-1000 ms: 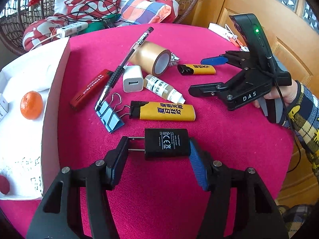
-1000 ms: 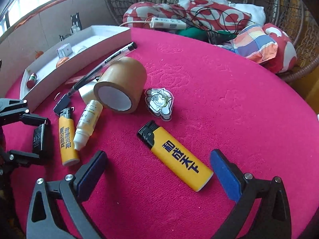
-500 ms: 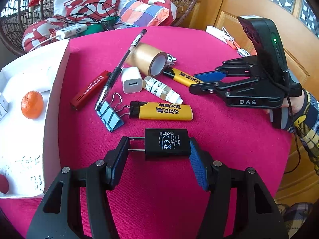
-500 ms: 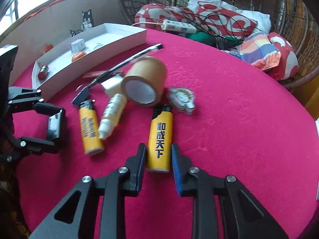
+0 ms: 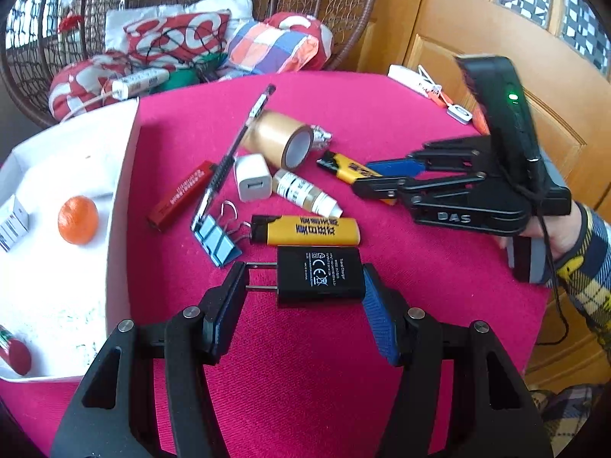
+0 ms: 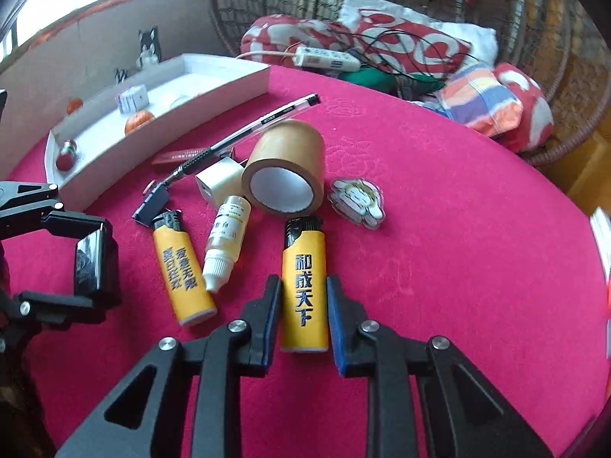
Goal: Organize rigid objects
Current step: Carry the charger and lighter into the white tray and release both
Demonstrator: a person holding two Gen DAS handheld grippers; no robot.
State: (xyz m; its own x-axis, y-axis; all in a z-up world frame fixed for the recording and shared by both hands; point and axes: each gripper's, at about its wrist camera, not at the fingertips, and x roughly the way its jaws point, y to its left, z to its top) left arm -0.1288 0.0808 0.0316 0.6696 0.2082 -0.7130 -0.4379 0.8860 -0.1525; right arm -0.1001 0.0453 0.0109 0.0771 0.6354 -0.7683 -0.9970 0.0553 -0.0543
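Beyond the far edge of your desk (image 6: 439, 198) sits a wicker chair (image 5: 244, 11) piled with red-and-white cushions (image 6: 343, 44) and a checked cloth (image 5: 273, 47). A white power strip (image 6: 328, 58) lies on them. A wooden door (image 5: 508, 38) stands off the right edge.

Both wrist views, angled down, share table (image 5: 420, 286).

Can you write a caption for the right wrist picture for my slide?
Right gripper shut on a yellow lighter, beside a tape roll on the pink tablecloth.
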